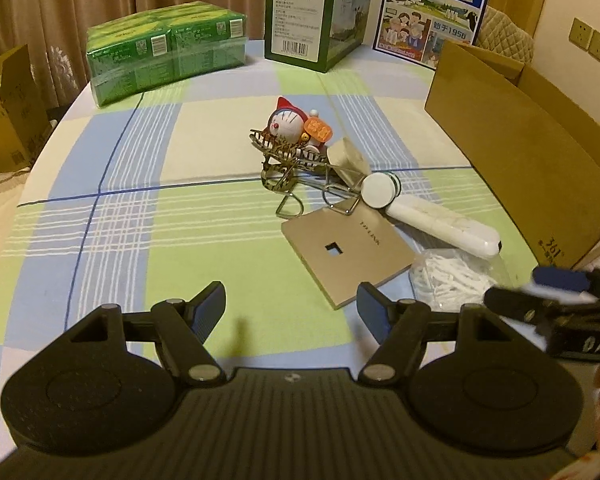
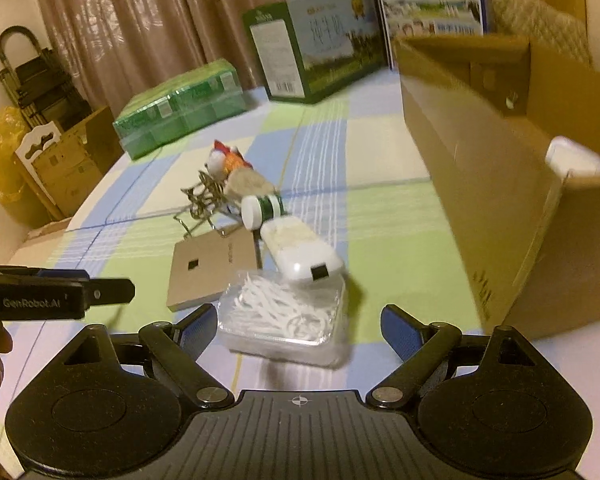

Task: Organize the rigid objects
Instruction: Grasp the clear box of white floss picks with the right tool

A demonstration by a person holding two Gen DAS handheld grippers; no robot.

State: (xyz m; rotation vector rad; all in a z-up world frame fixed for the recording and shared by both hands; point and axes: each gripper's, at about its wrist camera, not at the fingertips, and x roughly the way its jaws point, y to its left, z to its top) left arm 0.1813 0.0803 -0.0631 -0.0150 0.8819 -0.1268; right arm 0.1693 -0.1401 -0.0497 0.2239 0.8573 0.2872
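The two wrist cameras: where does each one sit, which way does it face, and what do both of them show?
Left wrist: sits on the left claw, looking down along the table; it faces the toy cat and flat tan plate. The right claw shows at its right edge.
Right wrist: sits on the right claw, open over the clear box of white picks, beside the cardboard box. The left claw shows at its left.
Shared: toy cat, tan plate, picks, cardboard box.

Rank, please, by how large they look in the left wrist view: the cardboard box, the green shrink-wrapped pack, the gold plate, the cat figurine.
1. cardboard box
2. green shrink-wrapped pack
3. gold plate
4. cat figurine
The pack lies farther from the camera, so its real size may be underrated.
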